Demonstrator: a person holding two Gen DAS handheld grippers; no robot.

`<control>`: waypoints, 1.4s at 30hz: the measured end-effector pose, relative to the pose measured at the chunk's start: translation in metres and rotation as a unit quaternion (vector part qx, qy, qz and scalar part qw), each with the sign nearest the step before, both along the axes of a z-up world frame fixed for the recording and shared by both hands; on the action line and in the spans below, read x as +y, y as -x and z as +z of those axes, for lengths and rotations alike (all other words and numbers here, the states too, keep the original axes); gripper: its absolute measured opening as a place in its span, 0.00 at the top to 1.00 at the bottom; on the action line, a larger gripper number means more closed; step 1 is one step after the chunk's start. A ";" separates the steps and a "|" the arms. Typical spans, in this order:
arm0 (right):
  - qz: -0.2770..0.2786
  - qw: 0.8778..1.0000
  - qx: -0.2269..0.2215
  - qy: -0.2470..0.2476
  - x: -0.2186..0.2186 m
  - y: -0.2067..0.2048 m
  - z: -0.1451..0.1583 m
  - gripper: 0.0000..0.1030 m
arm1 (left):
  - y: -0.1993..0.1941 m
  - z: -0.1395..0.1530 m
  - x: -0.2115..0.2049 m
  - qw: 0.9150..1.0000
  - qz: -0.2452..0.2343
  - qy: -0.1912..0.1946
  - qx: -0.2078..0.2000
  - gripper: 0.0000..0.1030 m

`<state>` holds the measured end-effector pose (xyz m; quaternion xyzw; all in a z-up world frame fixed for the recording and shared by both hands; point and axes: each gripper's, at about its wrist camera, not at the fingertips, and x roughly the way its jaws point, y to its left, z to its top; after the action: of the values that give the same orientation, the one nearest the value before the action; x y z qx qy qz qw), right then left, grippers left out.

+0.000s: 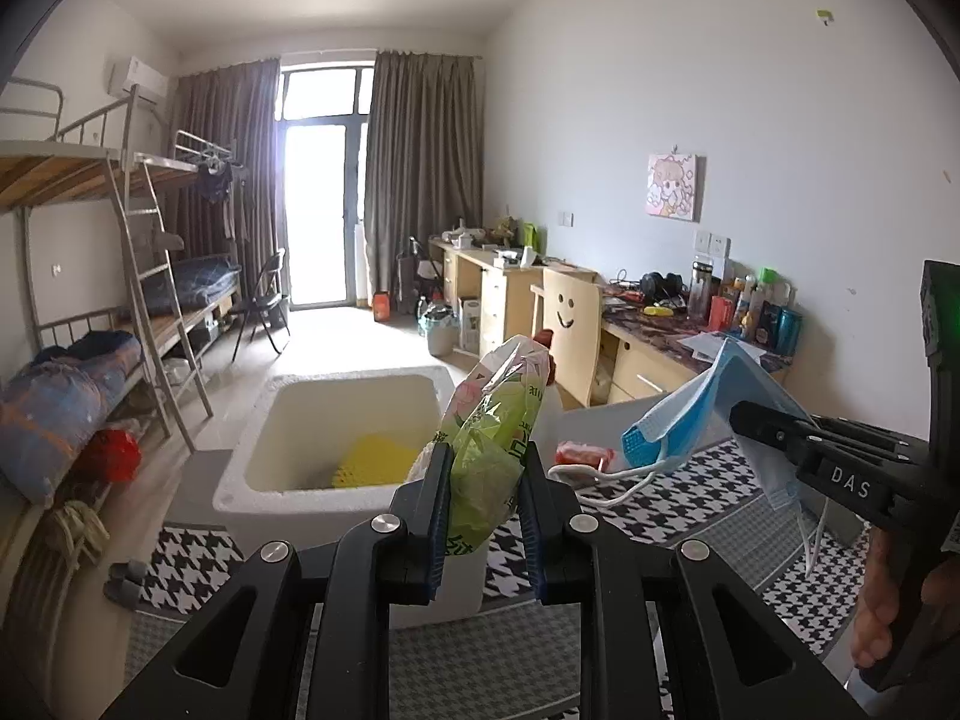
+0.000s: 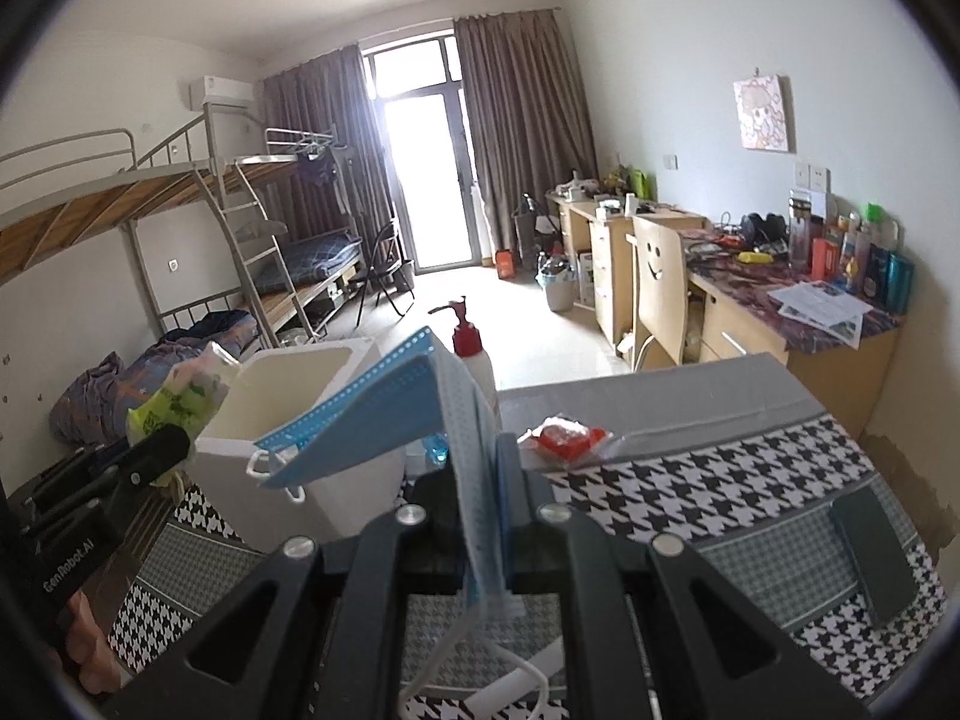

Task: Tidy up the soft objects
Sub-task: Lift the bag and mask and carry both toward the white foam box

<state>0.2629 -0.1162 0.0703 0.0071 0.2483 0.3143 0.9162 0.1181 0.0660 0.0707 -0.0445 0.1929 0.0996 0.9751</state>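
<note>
I take the white foam box [image 1: 336, 420] as my landmark; it stands on the table under a black-and-white houndstooth cloth [image 1: 678, 510], with a flat yellow piece [image 1: 375, 459] lying inside it. My left gripper [image 1: 485, 480] is closed narrowly on a green crinkly plastic packet [image 1: 489, 438], held upright above the box's near right corner. My right gripper [image 2: 483, 468] is pinched fully shut on a light-blue pleated face mask [image 2: 384, 420], which fans out in the air just right of the box, its white ear loops dangling. On the cloth right of the box lies a small red wrapped packet [image 2: 567, 435], and behind the box's right side stands a white pump bottle with a red top [image 2: 471, 348]. A dark flat phone-like slab [image 2: 870, 558] lies far right of the box on the cloth.

Beyond the box the room opens out: metal bunk beds [image 1: 120, 228] to its left, brown curtains [image 1: 420, 174] around a bright glass door [image 1: 315, 204] behind it, and light wooden desks [image 1: 654, 330] cluttered with bottles to its right, with a wooden chair bearing a smiley face [image 1: 567, 324].
</note>
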 end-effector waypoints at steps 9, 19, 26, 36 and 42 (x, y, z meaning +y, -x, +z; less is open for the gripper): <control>0.005 1.000 -0.007 0.009 0.016 -0.007 0.010 0.89 | -0.009 0.011 0.016 1.000 0.019 0.002 -0.004 0.79; 0.009 1.000 -0.011 0.013 0.031 -0.014 0.023 0.89 | -0.025 0.022 0.032 0.999 0.049 -0.003 -0.005 0.79; 0.007 1.000 -0.002 0.006 0.042 -0.025 0.032 0.89 | -0.033 0.026 0.039 0.998 0.059 -0.013 -0.005 0.79; 0.016 1.000 0.007 0.013 0.064 -0.034 0.034 0.89 | -0.051 0.028 0.059 0.997 0.077 -0.006 0.008 0.79; 0.025 0.999 0.012 0.018 0.076 -0.038 0.034 0.89 | -0.060 0.025 0.072 0.996 0.085 0.006 0.020 0.79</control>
<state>0.3006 -0.0404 0.1040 -0.0123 0.2647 0.3324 0.9051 0.1777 0.1380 0.0952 -0.0646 0.2080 0.1816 0.9590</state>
